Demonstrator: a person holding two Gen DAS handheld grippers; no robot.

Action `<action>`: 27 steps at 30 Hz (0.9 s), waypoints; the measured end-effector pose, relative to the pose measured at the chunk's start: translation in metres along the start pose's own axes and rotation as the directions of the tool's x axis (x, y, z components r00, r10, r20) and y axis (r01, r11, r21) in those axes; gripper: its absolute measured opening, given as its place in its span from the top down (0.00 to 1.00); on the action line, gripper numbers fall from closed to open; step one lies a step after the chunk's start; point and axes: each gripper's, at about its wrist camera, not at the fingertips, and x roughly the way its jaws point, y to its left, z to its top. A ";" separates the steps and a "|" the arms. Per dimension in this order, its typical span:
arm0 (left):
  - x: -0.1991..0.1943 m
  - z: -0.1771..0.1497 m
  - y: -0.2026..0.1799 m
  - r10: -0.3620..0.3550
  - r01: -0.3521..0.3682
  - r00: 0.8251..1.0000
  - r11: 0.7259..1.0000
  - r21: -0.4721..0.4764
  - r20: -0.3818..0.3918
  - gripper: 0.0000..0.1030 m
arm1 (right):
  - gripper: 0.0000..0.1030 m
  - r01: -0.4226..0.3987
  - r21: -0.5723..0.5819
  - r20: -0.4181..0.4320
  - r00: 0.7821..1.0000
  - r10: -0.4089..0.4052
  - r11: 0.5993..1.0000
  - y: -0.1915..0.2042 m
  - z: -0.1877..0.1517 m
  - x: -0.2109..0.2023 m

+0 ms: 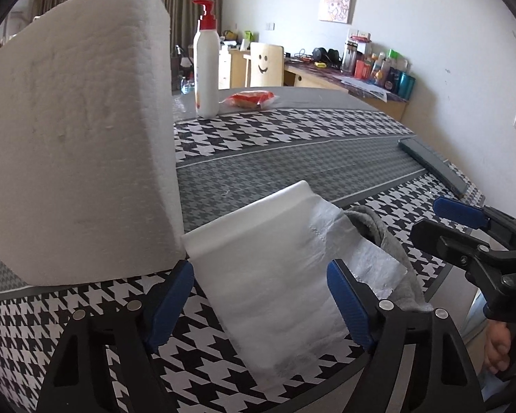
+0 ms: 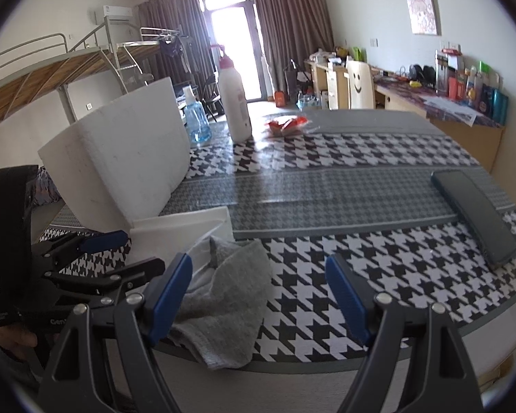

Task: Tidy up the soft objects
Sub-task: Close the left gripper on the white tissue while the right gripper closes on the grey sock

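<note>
Left wrist view: the left gripper [image 1: 259,304] is held wide apart around a white foam pad [image 1: 258,258], pads not pressing, with a grey towel [image 1: 388,241] beside it and a foam block [image 1: 75,144] behind on the houndstooth table [image 1: 292,130].

White walls [image 2: 378,7], brown curtains [image 2: 285,17], bright window [image 2: 230,31], loft bed [image 2: 51,69], wooden desk [image 2: 464,120]

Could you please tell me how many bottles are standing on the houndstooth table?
2. The white pump bottle stands at the far end, beside the foam block. The blue spray bottle stands just left of it, partly behind the block, which could hide others.
</note>
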 end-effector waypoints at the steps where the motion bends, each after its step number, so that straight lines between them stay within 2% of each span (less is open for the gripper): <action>1: 0.002 0.001 -0.001 0.001 -0.001 1.000 1.000 0.004 -0.003 0.22 | 0.19 -0.001 0.003 -0.006 1.000 0.001 1.000 -0.001 0.000 0.001; 7: 0.015 0.000 -0.005 0.002 0.000 0.999 0.999 0.034 -0.053 0.29 | 0.19 -0.005 0.005 -0.036 0.999 0.005 1.000 0.002 -0.004 0.005; 11: 0.017 -0.002 -0.009 0.025 -0.021 0.998 0.998 0.067 -0.052 0.32 | 0.19 -0.012 -0.002 -0.050 0.999 0.012 1.000 0.004 -0.005 0.007; 14: 0.017 -0.003 -0.009 0.035 -0.031 0.998 0.996 0.084 -0.046 0.40 | 0.22 -0.012 -0.007 -0.060 0.998 0.011 1.000 0.004 -0.006 0.010; 16: 0.016 -0.002 -0.008 0.040 -0.037 0.998 0.996 0.087 -0.044 0.55 | 0.25 -0.019 -0.008 -0.073 0.997 0.018 1.000 0.004 -0.007 0.012; 17: 0.016 -0.001 -0.008 0.042 -0.038 0.998 0.995 0.090 -0.044 0.59 | 0.26 -0.021 -0.007 -0.077 0.997 0.020 1.000 0.004 -0.007 0.013; 19: 0.016 -0.001 -0.008 0.042 -0.038 0.998 0.995 0.095 -0.042 0.80 | 0.28 -0.022 -0.010 -0.084 0.996 0.021 1.000 0.005 -0.008 0.015; 21: 0.016 -0.002 -0.009 0.041 -0.036 0.998 0.994 0.107 -0.037 0.90 | 0.29 -0.027 -0.012 -0.089 0.996 0.025 1.000 0.006 -0.009 0.015; 24: 0.015 -0.002 -0.008 0.008 -0.005 0.999 0.996 0.092 -0.040 0.95 | 0.33 -0.031 -0.022 -0.094 0.995 0.028 0.999 0.008 -0.010 0.015; 27: 0.009 -0.001 -0.004 -0.026 0.027 0.999 0.997 0.073 -0.026 0.96 | 0.47 -0.037 -0.024 -0.110 0.993 0.034 0.999 0.010 -0.010 0.018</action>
